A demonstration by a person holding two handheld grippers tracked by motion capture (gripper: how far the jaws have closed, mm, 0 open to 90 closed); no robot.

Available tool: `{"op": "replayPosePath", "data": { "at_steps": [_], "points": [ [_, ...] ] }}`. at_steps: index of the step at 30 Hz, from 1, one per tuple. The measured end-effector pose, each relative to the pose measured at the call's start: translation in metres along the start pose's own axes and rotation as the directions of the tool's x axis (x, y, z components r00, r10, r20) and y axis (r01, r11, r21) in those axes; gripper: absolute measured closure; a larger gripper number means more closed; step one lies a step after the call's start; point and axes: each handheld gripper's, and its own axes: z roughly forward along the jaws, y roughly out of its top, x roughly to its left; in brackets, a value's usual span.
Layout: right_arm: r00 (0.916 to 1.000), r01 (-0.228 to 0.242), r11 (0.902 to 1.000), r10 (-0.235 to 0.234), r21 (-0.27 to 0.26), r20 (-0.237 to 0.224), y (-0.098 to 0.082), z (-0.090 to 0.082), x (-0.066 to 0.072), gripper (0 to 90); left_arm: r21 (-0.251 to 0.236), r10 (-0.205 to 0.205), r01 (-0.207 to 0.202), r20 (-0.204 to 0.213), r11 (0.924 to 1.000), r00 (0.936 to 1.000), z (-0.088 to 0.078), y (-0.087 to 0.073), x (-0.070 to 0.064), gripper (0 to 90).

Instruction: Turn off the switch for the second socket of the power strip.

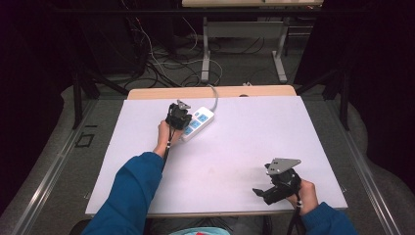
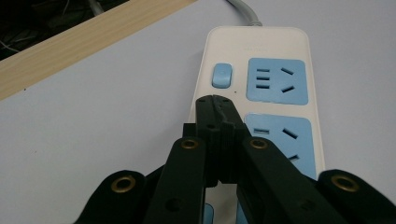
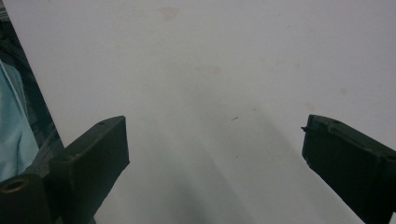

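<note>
Power strip (image 2: 259, 93) is showing a white casing with light-blue socket panels and a light-blue switch (image 2: 222, 75); its cable (image 2: 243, 11) is showing grey; table (image 1: 244, 147) is presenting a pale lilac-white top with a light wood edge; both grippers, left gripper (image 2: 214, 100) and right gripper (image 3: 215, 140), are appearing black; sleeves (image 1: 129, 191) are appearing blue.

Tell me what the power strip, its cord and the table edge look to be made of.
Power strip: looks like smooth cream plastic with a slight sheen and light blue socket faces and switch. Cord: grey, round, bends like rubber or vinyl sheathing. Table edge: pale wood grain, possibly laminate or veneer. The top is a matte pale sheet, material unclear.
</note>
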Motion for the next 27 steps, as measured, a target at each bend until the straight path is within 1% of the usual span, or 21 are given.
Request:
{"op": "replayPosePath", "data": {
  "at_steps": [8,13,16,20,21,23,27],
  "points": [
    [1.0000,0.001,1.0000,-0.001,-0.002,0.001,-0.0001,-0.0002,0.0001,6.9,0.000,0.005,-0.005,0.003,1.0000,1.0000,0.0000,0.0001,0.0003,90.0],
    [1.0000,0.000,1.0000,0.000,0.000,0.000,0.0000,-0.0001,0.0000,6.9,-0.001,0.000,0.000,0.003,1.0000,1.0000,0.0000,-0.0002,0.0007,90.0],
    [1.0000,0.002,1.0000,-0.002,-0.001,0.000,-0.0001,-0.0001,-0.0003,6.9,-0.002,0.008,-0.008,0.004,1.0000,1.0000,0.0001,0.0003,0.0009,90.0],
    [1.0000,0.000,1.0000,0.000,0.000,-0.001,-0.0001,-0.0001,0.0000,6.9,0.013,0.012,-0.012,0.008,0.9998,0.9999,-0.0005,0.0012,0.0010,90.0],
    [1.0000,0.000,1.0000,0.000,0.000,-0.001,-0.0001,-0.0001,0.0000,6.9,0.007,0.016,-0.016,0.008,0.9999,0.9998,0.0002,0.0015,0.0008,90.0],
    [1.0000,0.001,1.0000,-0.001,0.000,0.000,0.0000,-0.0001,0.0000,6.9,0.015,0.025,-0.025,0.004,0.9996,0.9997,0.0002,0.0026,0.0004,90.0],
    [1.0000,0.002,1.0000,-0.002,-0.001,-0.001,-0.0001,0.0000,-0.0003,6.9,0.023,0.020,-0.020,0.010,0.9995,0.9998,-0.0002,0.0034,0.0010,90.0]
  ]
}}
